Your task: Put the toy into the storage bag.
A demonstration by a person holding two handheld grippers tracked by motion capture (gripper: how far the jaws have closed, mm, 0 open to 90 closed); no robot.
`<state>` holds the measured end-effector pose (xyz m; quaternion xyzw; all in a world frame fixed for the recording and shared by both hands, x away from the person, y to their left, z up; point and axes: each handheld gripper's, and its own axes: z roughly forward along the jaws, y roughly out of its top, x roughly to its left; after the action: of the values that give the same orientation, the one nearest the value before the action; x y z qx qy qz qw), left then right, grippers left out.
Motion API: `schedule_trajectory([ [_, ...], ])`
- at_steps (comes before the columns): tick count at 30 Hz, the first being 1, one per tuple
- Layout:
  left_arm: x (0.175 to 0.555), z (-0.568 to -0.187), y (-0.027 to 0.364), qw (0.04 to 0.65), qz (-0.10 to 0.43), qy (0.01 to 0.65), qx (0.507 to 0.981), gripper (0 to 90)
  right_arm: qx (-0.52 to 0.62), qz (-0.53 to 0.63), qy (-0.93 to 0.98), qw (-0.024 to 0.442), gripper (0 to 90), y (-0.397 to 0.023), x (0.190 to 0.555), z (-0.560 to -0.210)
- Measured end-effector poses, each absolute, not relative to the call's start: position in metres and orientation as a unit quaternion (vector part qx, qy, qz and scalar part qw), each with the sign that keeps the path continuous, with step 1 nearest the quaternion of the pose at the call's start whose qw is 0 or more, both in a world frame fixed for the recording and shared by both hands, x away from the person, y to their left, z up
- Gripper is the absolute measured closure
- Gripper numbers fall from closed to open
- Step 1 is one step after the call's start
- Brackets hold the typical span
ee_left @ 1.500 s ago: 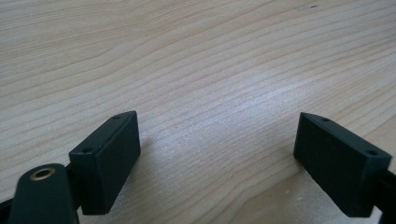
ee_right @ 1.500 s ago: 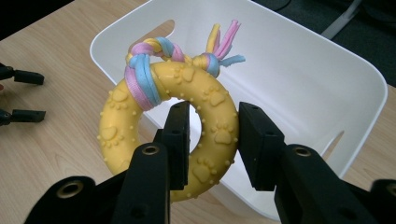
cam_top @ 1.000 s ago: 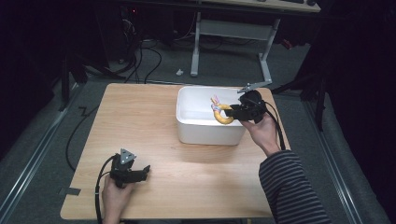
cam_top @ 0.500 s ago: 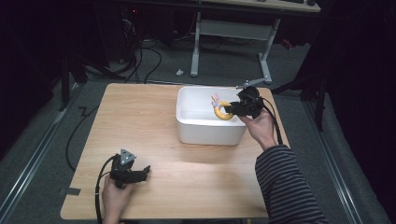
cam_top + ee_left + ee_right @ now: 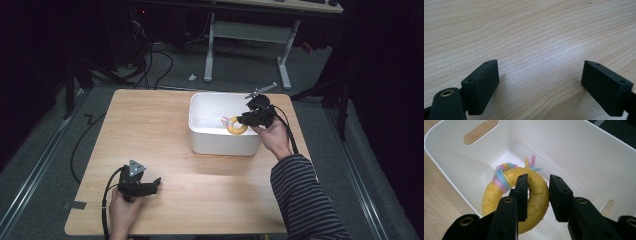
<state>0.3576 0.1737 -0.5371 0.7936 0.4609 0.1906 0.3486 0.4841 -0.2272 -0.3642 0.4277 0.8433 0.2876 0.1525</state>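
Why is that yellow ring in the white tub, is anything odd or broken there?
Nothing stands out. The right gripper is shut on the yellow ring, a toy with a pastel cord wound round it, inside the white tub. The tub sits upright on the table. The left gripper rests open on bare wood.

The right gripper (image 5: 242, 120), clamped on the yellow ring toy (image 5: 524, 195), has sunk a little from above the white bin (image 5: 220, 145) rim to inside it, drifting toward 5 o'clock in the high view. Its jaws have just been closing further on the ring held between them.
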Motion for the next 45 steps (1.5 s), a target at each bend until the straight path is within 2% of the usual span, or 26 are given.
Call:
schedule_trajectory([
  [3, 0.357, -0.537, 0.174, 0.349, 0.191, 0.461, 0.793, 15.1, 0.439, 0.283, 0.842, 0.135, 70.3, -0.228, 0.489, -0.364],
  [7, 0.359, -0.537, 0.174, 0.35, 0.191, 0.459, 0.794, 15.1, 0.434, 0.27, 0.848, 0.141, 70.4, -0.223, 0.486, -0.364],
  [22, 0.359, -0.537, 0.173, 0.35, 0.191, 0.458, 0.795, 15.1, 0.433, 0.255, 0.857, 0.114, 69.7, -0.216, 0.489, -0.372],
  [23, 0.359, -0.537, 0.173, 0.35, 0.191, 0.458, 0.795, 15.1, 0.434, 0.256, 0.857, 0.109, 67.1, -0.216, 0.49, -0.374],
  [24, 0.359, -0.537, 0.173, 0.35, 0.19, 0.458, 0.795, 15.1, 0.435, 0.263, 0.856, 0.092, 57.5, -0.215, 0.492, -0.377],
  [25, 0.359, -0.537, 0.173, 0.35, 0.19, 0.458, 0.795, 15.1, 0.435, 0.263, 0.856, 0.092, 57.5, -0.215, 0.492, -0.377],
  [28, 0.359, -0.537, 0.173, 0.35, 0.191, 0.458, 0.795, 15.1, 0.435, 0.265, 0.855, 0.101, 50.1, -0.214, 0.49, -0.378],
  [30, 0.359, -0.537, 0.173, 0.349, 0.191, 0.458, 0.795, 15.2, 0.432, 0.282, 0.848, 0.122, 47.0, -0.217, 0.484, -0.373],
  [36, 0.358, -0.537, 0.173, 0.349, 0.191, 0.458, 0.795, 15.2, 0.436, 0.33, 0.827, 0.134, 46.6, -0.231, 0.476, -0.358],
  [45, 0.358, -0.537, 0.174, 0.349, 0.191, 0.461, 0.793, 15.6, 0.442, 0.36, 0.808, 0.149, 45.9, -0.268, 0.446, -0.344],
])
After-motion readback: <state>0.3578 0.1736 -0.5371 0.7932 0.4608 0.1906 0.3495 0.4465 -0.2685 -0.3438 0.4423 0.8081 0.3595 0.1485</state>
